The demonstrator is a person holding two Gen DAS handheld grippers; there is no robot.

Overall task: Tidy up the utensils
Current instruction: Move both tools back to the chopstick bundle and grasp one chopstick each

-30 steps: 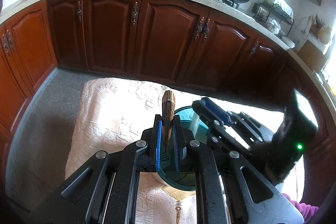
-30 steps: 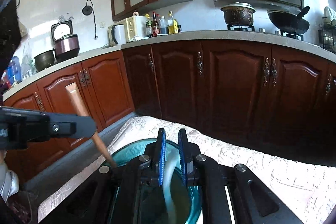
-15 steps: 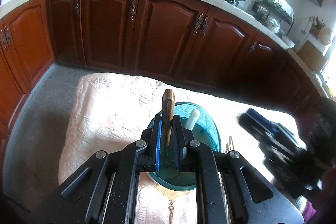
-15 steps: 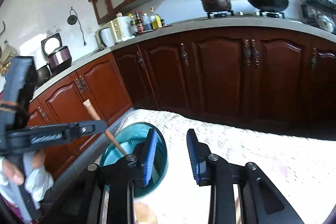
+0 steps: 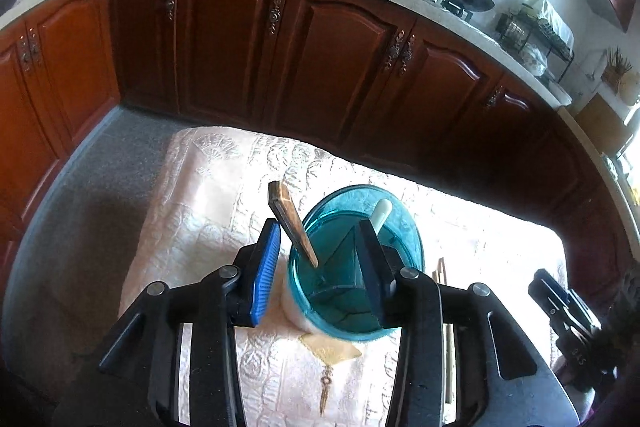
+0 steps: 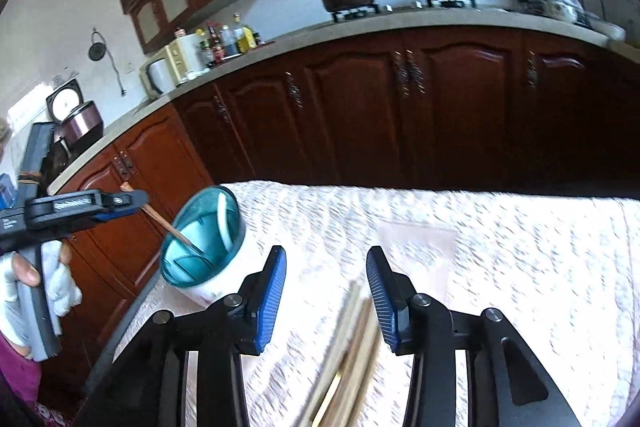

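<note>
A teal utensil holder (image 5: pixel 356 263) with a white base stands on the pink cloth; it also shows in the right wrist view (image 6: pixel 202 239). A wooden-handled utensil (image 5: pixel 292 219) leans free in it beside a white-handled utensil (image 5: pixel 380 213). My left gripper (image 5: pixel 318 263) is open just above the holder, its jaws on either side of the wooden handle and apart from it. My right gripper (image 6: pixel 326 287) is open and empty above a bundle of wooden chopsticks (image 6: pixel 352 339) lying on the cloth.
The cloth-covered table (image 6: pixel 500 247) has dark wooden cabinets (image 5: pixel 320 67) behind it. The left table edge drops to a grey floor (image 5: pixel 80 207). The right gripper shows at the right of the left wrist view (image 5: pixel 560 307).
My left gripper opened and let go of the wooden-handled utensil, which now leans in the holder. My right gripper released the white utensil, opened and moved right over the chopsticks.
</note>
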